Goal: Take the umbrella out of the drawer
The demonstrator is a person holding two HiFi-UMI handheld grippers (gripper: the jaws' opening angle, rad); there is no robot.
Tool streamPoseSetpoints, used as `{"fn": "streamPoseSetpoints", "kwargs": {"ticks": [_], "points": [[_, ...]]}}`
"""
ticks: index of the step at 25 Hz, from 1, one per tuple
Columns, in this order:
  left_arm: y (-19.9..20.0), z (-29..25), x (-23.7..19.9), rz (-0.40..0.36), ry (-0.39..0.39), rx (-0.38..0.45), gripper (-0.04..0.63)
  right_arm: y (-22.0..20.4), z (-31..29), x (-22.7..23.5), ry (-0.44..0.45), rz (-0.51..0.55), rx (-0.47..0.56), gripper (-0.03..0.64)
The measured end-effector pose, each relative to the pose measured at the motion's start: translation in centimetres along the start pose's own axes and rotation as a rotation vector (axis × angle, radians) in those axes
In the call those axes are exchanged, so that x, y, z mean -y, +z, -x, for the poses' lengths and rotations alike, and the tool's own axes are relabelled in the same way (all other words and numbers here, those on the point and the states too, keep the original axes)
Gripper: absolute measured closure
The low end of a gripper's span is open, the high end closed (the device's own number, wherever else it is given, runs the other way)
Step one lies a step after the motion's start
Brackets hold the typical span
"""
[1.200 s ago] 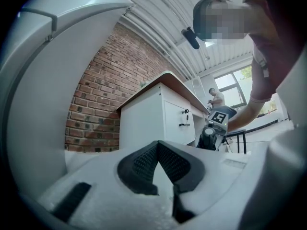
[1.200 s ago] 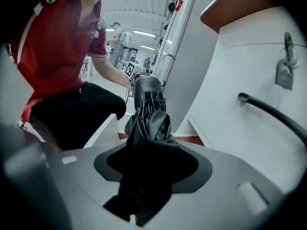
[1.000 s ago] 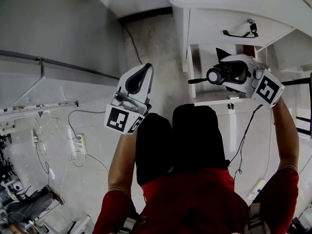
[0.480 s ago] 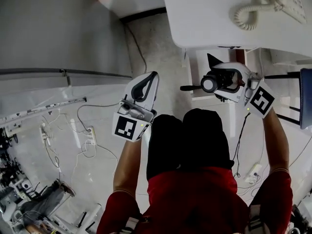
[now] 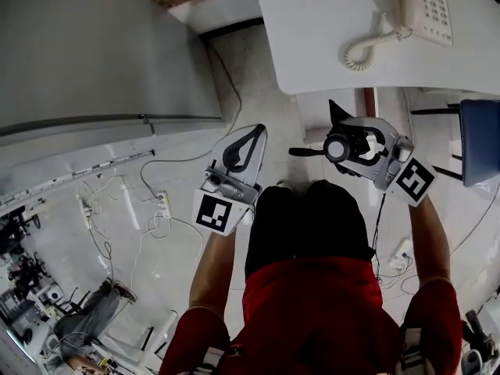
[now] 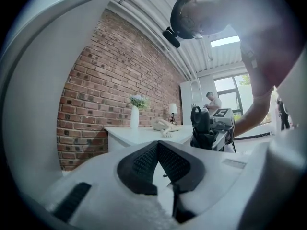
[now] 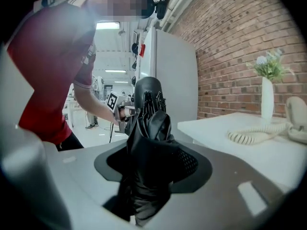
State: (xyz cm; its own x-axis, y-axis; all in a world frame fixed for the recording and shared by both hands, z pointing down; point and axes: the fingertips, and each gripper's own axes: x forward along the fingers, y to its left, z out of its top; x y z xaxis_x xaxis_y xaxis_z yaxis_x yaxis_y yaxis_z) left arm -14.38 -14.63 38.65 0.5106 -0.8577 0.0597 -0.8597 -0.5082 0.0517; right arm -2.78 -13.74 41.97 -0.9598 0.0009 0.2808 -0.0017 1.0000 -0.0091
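My right gripper (image 5: pixel 344 135) is shut on the folded black umbrella (image 5: pixel 337 148), which it holds in the air just below the edge of the white table (image 5: pixel 312 37). The umbrella's handle end (image 5: pixel 301 152) sticks out to the left. In the right gripper view the umbrella (image 7: pixel 147 123) fills the gap between the dark pads of the right gripper (image 7: pixel 153 145). My left gripper (image 5: pixel 256 131) hangs to the left over the floor, shut and holding nothing. In the left gripper view the left gripper's (image 6: pixel 157 145) pads meet at the tips. The table top hides the drawer.
A white telephone (image 5: pixel 422 6) with a coiled cord lies on the table. A blue chair (image 5: pixel 478 139) stands at the right. A tall grey cabinet (image 5: pixel 94 53) is on the left, with cables and a power strip (image 5: pixel 164 205) on the floor. A vase (image 6: pixel 135 116) and lamp (image 6: pixel 172 110) stand by the brick wall.
Both grippers have risen, the right one carrying the umbrella and rolling. The open drawer has dropped out of sight beneath the table's edge, and the table top with the telephone has come into view.
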Motion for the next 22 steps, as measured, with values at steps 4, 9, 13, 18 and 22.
{"fn": "streamPoseSetpoints", "kwargs": {"ticks": [4, 9, 13, 18, 22], "points": [[4.6, -0.1, 1.1, 0.002, -0.024, -0.009, 0.588, 5.5, 1.2, 0.2, -0.054, -0.048, 0.063, 0.382], [11.3, 0.1, 3.6, -0.001, -0.045, 0.001, 0.588, 12.2, 3.9, -0.1, -0.126, -0.062, 0.113, 0.381], [15.1, 0.9, 4.5, -0.012, -0.064, 0.021, 0.588, 16.1, 4.8, -0.5, -0.193, -0.082, 0.166, 0.38], [20.5, 1.3, 6.9, -0.017, -0.078, 0.06, 0.588, 20.6, 8.3, -1.2, -0.282, -0.11, 0.225, 0.38], [22.6, 1.8, 7.9, -0.051, -0.103, 0.105, 0.588, 21.8, 10.0, -2.0, -0.343, -0.124, 0.237, 0.38]]}}
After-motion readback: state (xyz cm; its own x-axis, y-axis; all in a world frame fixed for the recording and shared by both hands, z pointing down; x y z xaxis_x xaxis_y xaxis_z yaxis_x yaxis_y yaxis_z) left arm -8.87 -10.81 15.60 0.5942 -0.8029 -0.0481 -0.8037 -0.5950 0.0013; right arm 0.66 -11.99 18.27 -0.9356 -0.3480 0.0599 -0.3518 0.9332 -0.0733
